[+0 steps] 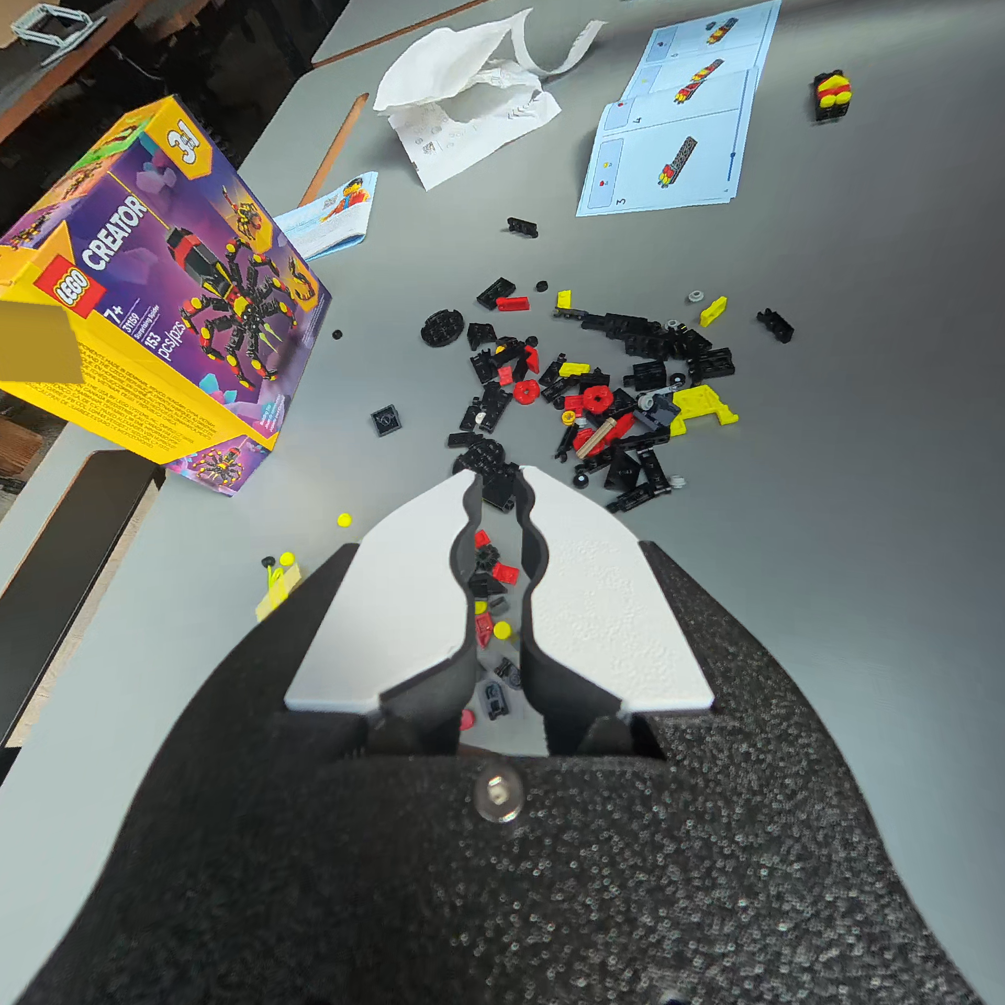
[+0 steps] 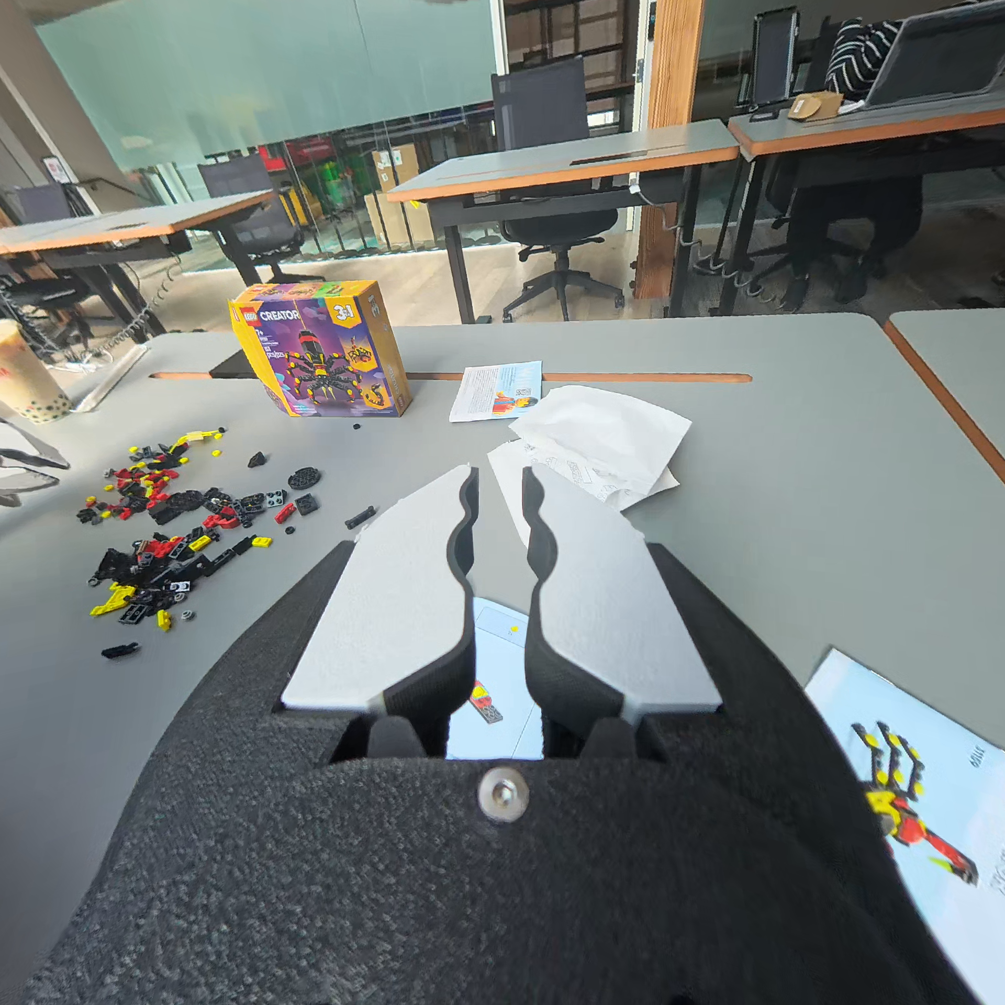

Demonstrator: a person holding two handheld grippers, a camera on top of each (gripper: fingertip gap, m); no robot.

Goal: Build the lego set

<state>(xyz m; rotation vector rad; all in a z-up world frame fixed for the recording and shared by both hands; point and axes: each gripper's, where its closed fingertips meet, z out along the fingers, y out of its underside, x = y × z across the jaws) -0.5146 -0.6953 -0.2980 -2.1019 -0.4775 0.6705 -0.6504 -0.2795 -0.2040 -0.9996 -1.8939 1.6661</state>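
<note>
Loose black, red and yellow Lego pieces [image 1: 598,391] lie scattered on the grey table [image 1: 843,544]; the right wrist view shows them at the left [image 2: 163,522]. My left gripper [image 1: 499,474] hovers over the near edge of the pile, jaws a narrow gap apart, with small pieces visible on the table between the fingers. A small black, yellow and red assembly [image 1: 831,95] stands far right. My right gripper [image 2: 500,473] is open and empty above the open instruction booklet [image 2: 924,788], which also shows in the left wrist view [image 1: 680,125].
The purple and yellow set box [image 1: 163,304] [image 2: 321,353] stands at the back. A torn white paper bag [image 1: 467,98] [image 2: 598,435] and a small leaflet [image 2: 497,389] lie nearby. A drink cup [image 2: 27,375] stands far left. Desks and office chairs are beyond. My right fingertips sit around 45 centimeters from my left ones.
</note>
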